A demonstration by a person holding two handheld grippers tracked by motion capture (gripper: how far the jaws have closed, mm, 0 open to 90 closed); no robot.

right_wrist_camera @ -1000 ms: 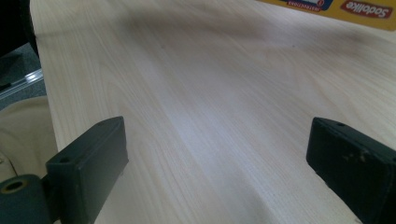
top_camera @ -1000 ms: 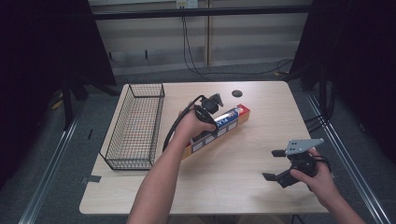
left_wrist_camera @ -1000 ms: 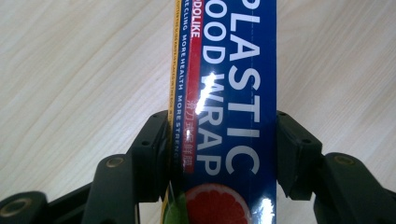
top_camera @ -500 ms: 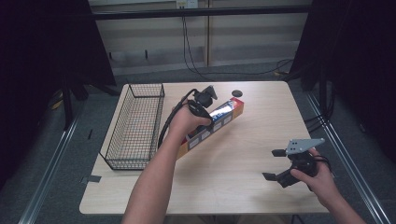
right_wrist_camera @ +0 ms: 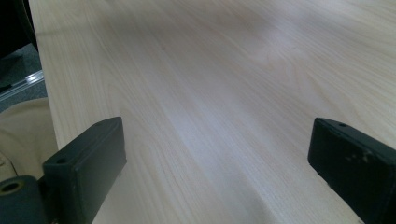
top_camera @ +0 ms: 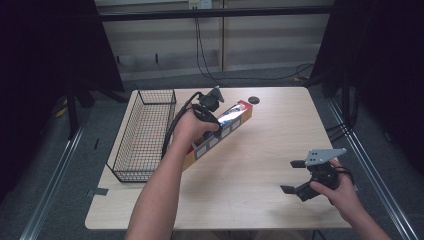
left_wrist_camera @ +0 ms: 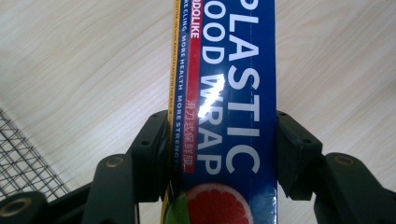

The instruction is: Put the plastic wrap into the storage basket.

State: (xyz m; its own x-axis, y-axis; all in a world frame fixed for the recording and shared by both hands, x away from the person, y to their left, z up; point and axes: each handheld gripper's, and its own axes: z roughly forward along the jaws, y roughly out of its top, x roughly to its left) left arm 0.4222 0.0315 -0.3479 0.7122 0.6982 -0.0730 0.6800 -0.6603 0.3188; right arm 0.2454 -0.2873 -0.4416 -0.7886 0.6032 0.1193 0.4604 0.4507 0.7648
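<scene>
- The plastic wrap box (top_camera: 220, 131) is tilted over the table (top_camera: 260, 200), just right of the wire basket (top_camera: 145, 135); its lower end seems hidden behind the arm.
- The left gripper (top_camera: 207, 107) has its jaws clamped on the box's long sides.
- The right gripper (top_camera: 300, 175) hovers near the table's right front, jaws wide apart and empty.

The left forearm reaches forward from the bottom edge toward the middle of the table, bare to the elbow. Its hand wraps around the left gripper (top_camera: 212, 102), held raised above the tabletop, and the two black jaws are clamped tight on something long. The right hand rests low at the near right, holding the right gripper (top_camera: 295, 176) with its jaws spread wide apart and nothing between them.
</scene>
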